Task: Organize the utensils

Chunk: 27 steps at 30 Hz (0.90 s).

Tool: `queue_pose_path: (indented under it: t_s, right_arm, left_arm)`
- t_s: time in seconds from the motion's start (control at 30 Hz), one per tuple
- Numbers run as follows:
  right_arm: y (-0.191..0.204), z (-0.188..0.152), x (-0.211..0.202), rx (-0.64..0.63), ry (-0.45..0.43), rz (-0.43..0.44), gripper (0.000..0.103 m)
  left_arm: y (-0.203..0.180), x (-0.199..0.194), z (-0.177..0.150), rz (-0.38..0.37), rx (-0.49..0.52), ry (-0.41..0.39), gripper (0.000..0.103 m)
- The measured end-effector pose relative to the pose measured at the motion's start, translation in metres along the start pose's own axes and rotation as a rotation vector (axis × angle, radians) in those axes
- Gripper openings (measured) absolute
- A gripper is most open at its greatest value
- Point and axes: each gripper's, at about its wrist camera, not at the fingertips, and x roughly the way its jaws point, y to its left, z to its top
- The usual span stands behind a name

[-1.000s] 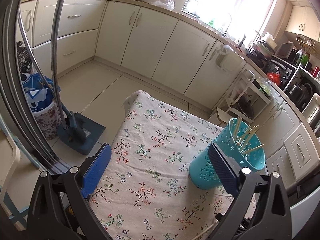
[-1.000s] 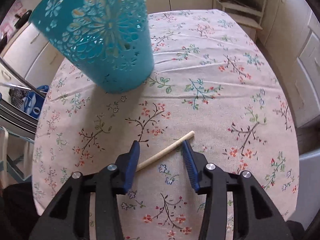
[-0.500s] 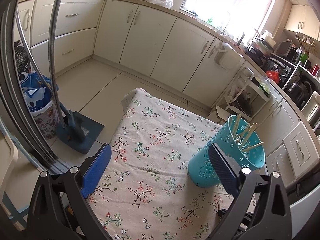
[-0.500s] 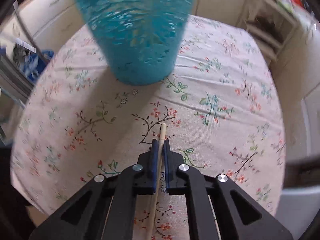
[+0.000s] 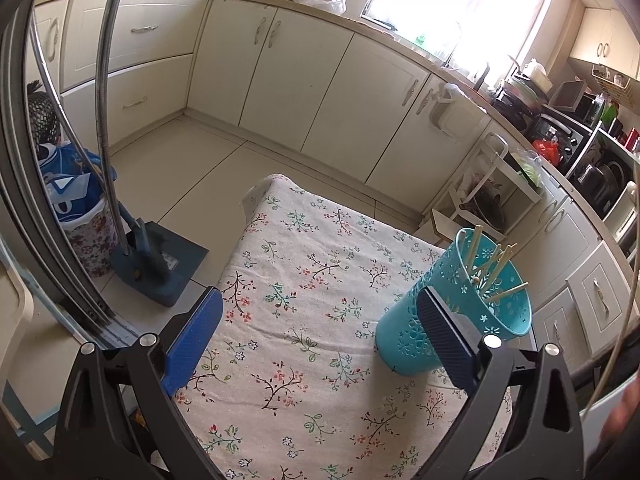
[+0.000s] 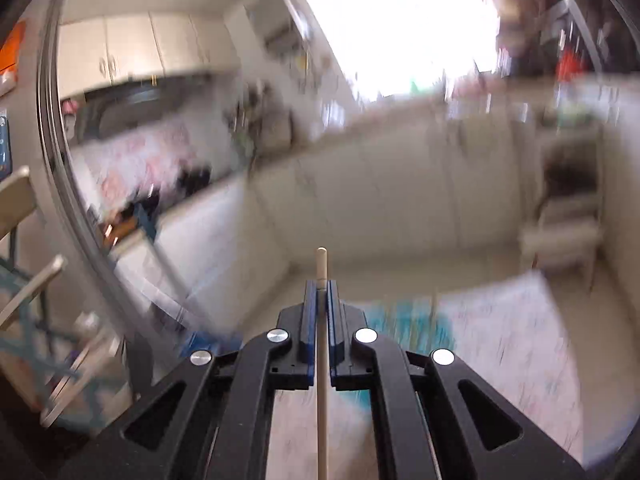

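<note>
A teal perforated utensil cup point(image 5: 460, 304) stands on the floral tablecloth point(image 5: 304, 296) at the right, with several wooden chopsticks point(image 5: 496, 264) in it. My left gripper point(image 5: 320, 328) is open and empty above the near part of the table, its right finger in front of the cup. My right gripper point(image 6: 321, 286) is shut on a wooden chopstick point(image 6: 321, 264), lifted and pointing level across the kitchen. The cup shows as a teal blur point(image 6: 404, 320) below it. That view is heavily blurred.
Cream kitchen cabinets point(image 5: 320, 76) run along the far walls. A blue dustpan point(image 5: 160, 256) with a metal pole and a floral bin point(image 5: 84, 216) stand on the floor at the left. A white shelf rack point(image 5: 492, 196) stands beyond the table.
My right gripper, shut on the chopstick since half a second ago, has lifted it off the cloth and swung up from facing the table to facing the room. The left gripper barely moved.
</note>
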Motion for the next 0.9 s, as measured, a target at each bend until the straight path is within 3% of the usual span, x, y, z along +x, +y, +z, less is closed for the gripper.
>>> queue_pose_path:
  t_s: [0.07,0.17,0.23,0.37,0.5,0.63,0.73,0.87,0.9]
  right_arm:
    - [0.007,0.009,0.022,-0.029,-0.102,-0.091,0.006]
    - [0.013,0.002,0.061,-0.137,-0.184,-0.227,0.006]
    - [0.012,-0.015,0.081,-0.16,-0.179,-0.295,0.006]
    - [-0.001,-0.048,0.106,-0.166,-0.123,-0.343,0.006]
    - [-0.009,-0.086,0.088,-0.158,-0.06,-0.331,0.007]
    - [0.004,-0.119,0.046,-0.132,0.027,-0.26,0.032]
    - [0.008,-0.136,-0.003,-0.074,0.097,-0.209,0.058]
    - [0.009,-0.157,-0.068,-0.001,0.233,-0.226,0.088]
    - [0.008,-0.16,-0.078,0.009,0.255,-0.245,0.09]
  left_arm:
    - [0.001,0.0,0.0,0.002,-0.004,0.0,0.093]
    - [0.005,0.0,0.002,0.003,-0.016,0.002,0.093]
    - [0.005,-0.002,0.003,-0.001,-0.021,0.0,0.093]
    - [0.004,-0.005,0.004,-0.013,-0.022,-0.004,0.093]
    - [-0.002,-0.009,0.003,-0.006,0.003,-0.018,0.093]
    - [-0.016,-0.02,0.001,0.037,0.084,-0.076,0.093]
    - [-0.031,-0.037,-0.006,0.068,0.189,-0.127,0.094]
    - [-0.051,-0.068,-0.029,0.102,0.307,-0.139,0.095]
    - [-0.055,-0.079,-0.036,0.119,0.314,-0.144,0.095]
